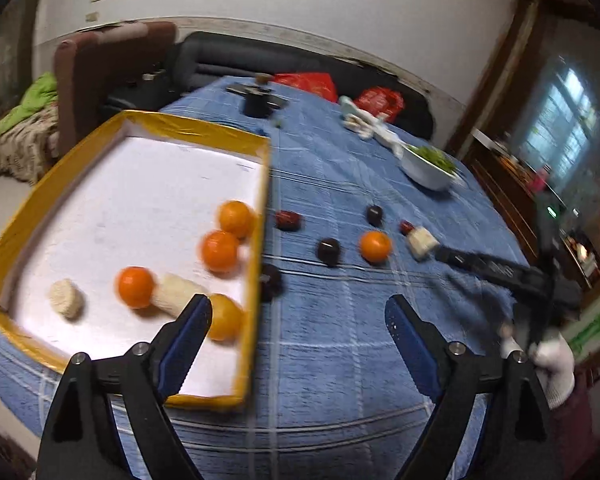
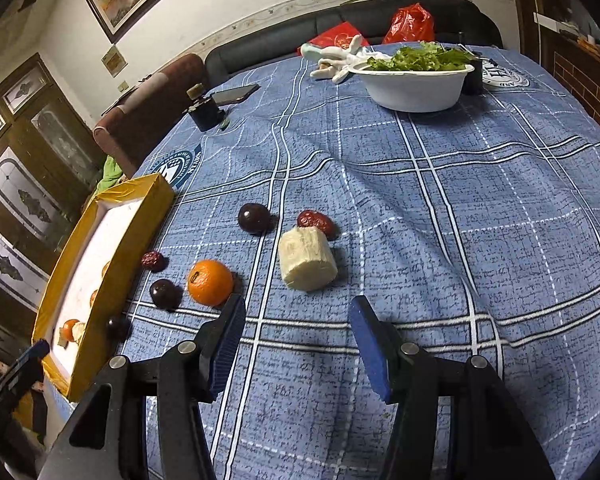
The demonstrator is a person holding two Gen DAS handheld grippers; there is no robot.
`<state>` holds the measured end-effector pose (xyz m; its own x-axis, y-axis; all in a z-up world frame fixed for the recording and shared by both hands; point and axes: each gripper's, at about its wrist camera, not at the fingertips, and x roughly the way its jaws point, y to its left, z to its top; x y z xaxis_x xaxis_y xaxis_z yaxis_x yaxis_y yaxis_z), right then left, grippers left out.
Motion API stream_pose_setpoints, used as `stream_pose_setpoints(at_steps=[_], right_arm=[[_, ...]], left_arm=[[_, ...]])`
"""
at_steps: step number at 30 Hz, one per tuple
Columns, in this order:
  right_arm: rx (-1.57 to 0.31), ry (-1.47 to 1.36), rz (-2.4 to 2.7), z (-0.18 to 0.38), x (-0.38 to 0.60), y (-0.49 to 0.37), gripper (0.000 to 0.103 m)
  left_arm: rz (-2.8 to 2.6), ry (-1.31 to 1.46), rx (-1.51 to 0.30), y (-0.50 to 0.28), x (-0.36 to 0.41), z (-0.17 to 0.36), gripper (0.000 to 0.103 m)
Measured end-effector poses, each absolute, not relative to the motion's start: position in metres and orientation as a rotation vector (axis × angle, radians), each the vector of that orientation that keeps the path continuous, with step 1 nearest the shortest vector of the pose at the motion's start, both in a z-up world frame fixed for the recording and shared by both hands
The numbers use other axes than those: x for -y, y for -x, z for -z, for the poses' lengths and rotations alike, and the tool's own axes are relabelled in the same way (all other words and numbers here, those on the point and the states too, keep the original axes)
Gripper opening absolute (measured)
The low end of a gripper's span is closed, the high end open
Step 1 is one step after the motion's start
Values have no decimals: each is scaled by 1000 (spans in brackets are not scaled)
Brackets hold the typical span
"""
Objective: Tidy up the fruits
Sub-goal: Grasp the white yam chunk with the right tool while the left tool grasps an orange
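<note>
The right hand-held gripper (image 2: 296,344) hung wide open and held nothing, above bare cloth of the counter (image 2: 460,240). Just ahead lay an orange (image 2: 210,282) and a pale banana piece (image 2: 307,259), with free room between them. The left hand-held gripper (image 1: 298,322), also open and empty, stood over the right edge of the yellow box (image 1: 256,264). Inside the box lay four oranges and two banana pieces, blurred. One dark plum (image 1: 270,282) was half hidden behind the box wall.
</note>
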<state>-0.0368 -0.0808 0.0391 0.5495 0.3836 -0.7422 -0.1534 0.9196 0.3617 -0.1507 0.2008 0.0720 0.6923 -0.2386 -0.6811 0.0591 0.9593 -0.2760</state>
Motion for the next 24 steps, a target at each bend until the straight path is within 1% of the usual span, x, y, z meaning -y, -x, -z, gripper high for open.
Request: stream_pose_setpoints(at_steps=[4, 12, 13, 14, 15, 24], right_arm=[[-929, -234, -303, -39, 75, 24, 59], [-927, -139, -289, -25, 50, 0, 59], [-925, -128, -286, -23, 49, -1, 56], [-927, -126, -282, -20, 49, -2, 49], [-934, -128, -277, -17, 52, -3, 39], [-909, -164, -302, -25, 67, 1, 39]], left_arm=[[187, 189, -807, 148, -181, -70, 88], [166, 164, -860, 133, -171, -60, 88], [163, 154, -862, 130, -170, -60, 88], [160, 144, -863, 125, -167, -59, 88], [160, 135, -865, 119, -162, -58, 88], [177, 99, -904, 64, -128, -43, 88]])
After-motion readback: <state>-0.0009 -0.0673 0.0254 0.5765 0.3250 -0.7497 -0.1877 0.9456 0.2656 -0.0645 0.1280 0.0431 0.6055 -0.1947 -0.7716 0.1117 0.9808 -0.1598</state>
